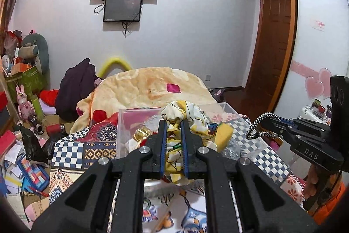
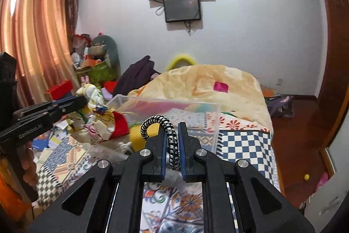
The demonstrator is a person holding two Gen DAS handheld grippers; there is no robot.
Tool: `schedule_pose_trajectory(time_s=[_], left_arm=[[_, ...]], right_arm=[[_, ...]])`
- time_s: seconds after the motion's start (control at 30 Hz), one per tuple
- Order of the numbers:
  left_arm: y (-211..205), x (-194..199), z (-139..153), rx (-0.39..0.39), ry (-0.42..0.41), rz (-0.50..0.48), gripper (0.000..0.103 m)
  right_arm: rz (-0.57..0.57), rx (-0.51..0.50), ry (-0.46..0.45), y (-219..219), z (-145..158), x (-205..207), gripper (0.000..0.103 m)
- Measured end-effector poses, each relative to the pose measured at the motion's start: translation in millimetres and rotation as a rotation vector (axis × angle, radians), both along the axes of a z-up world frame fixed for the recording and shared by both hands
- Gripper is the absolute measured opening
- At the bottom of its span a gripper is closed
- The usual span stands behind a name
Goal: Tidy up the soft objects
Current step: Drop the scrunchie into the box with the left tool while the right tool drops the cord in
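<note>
My left gripper (image 1: pixel 174 123) is shut on a yellow and white printed cloth (image 1: pixel 192 117) and holds it over the clear plastic box (image 1: pixel 130 115) on the bed; it also shows in the right wrist view (image 2: pixel 85 99) with the cloth (image 2: pixel 93 115) hanging from it. My right gripper (image 2: pixel 172 126) is shut on a black and white braided cord (image 2: pixel 168 130), held in front of the box (image 2: pixel 196 106); it also shows in the left wrist view (image 1: pixel 281 126) with the cord (image 1: pixel 259 123) looping out. Red and gold soft items (image 1: pixel 141 134) and a yellow sponge (image 1: pixel 224 134) lie in the box.
The bed has a patterned quilt (image 1: pixel 69 150) and a peach blanket (image 1: pixel 152 84) heaped behind the box. Clutter, toys and papers (image 1: pixel 21 145) fill the floor at left. A wooden wardrobe and door (image 1: pixel 274 36) stand at right.
</note>
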State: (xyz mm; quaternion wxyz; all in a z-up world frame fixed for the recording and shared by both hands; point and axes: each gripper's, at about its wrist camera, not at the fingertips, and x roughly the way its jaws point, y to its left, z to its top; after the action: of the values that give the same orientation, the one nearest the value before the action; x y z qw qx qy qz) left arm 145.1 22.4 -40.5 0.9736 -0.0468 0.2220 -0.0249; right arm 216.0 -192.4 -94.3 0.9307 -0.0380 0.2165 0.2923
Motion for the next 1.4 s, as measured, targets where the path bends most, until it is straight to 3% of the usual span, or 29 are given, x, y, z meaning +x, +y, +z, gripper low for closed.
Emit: schedule_pose_trajectory(time_s=[0.63, 0.8, 0.87, 0.93, 1.0, 1.1, 1.2, 1.4], left_arm=[[-5.1, 40.0, -45.9, 0.037, 0.152, 0.027, 0.013], [-6.7, 35.9, -42.7, 0.012, 0.157, 0.007, 0.033], [-9.0, 32.5, -40.5, 0.02, 0.15, 0.002, 0.038], [-12.3, 29.3, -37.9, 0.031, 0.141, -0.002, 0.047], [-15.9, 24.4, -35.6, 0.045, 0.122, -0.002, 0.057], [-19.5, 20.0, -32.9, 0.073, 0.106, 0.003, 0.064], [-19.8, 14.8, -30.0, 0.068, 0.093, 0.002, 0.071], [-14.5, 0.9, -16.2, 0.03, 0.056, -0.006, 0.071]], right_arm=[[-0.011, -0.066, 0.117, 10.6, -33.7, 22.4, 0.009], [-0.004, -0.064, 0.123, 4.1, -30.1, 16.7, 0.01], [-0.005, -0.062, 0.123, 1.9, -29.5, 14.6, 0.015], [-0.007, -0.055, 0.119, 0.2, -27.9, 12.6, 0.035], [-0.016, -0.046, 0.104, -3.0, -27.2, 9.5, 0.045], [-0.02, -0.043, 0.099, -3.7, -24.8, 8.1, 0.052], [-0.046, -0.027, 0.087, -6.7, -21.6, 7.3, 0.072], [-0.043, 0.002, 0.064, -14.4, -9.9, 1.7, 0.075]])
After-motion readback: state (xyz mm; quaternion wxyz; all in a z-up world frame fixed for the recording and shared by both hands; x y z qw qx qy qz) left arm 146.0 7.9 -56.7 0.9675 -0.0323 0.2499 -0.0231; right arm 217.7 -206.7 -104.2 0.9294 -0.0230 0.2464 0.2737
